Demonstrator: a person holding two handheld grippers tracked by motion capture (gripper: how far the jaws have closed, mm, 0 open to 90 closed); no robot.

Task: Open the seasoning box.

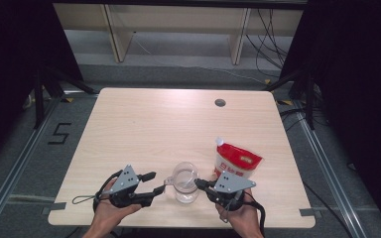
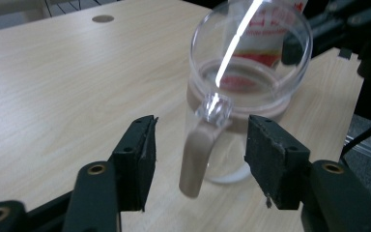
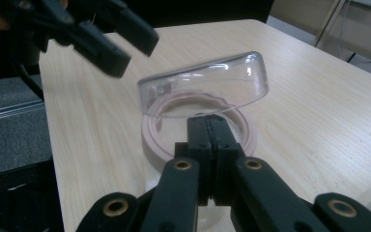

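Observation:
A clear jar (image 1: 186, 184) with a beige seal ring (image 3: 150, 140) stands near the table's front edge. Its clear hinged lid (image 3: 207, 87) is tilted up. My right gripper (image 3: 207, 123) is shut on the lid's front rim, reaching the jar from the right (image 1: 199, 183). In the left gripper view the raised lid (image 2: 251, 34) stands upright behind the beige handle (image 2: 197, 159). My left gripper (image 2: 198, 154) is open, one pad on each side of that handle and neither touching it. From above, the left gripper (image 1: 155, 182) sits just left of the jar.
A red and white pouch (image 1: 235, 161) stands right behind the right gripper. The wooden table (image 1: 154, 124) has a round cable hole (image 1: 220, 102) at the back. Black curtains and tripod legs flank the table.

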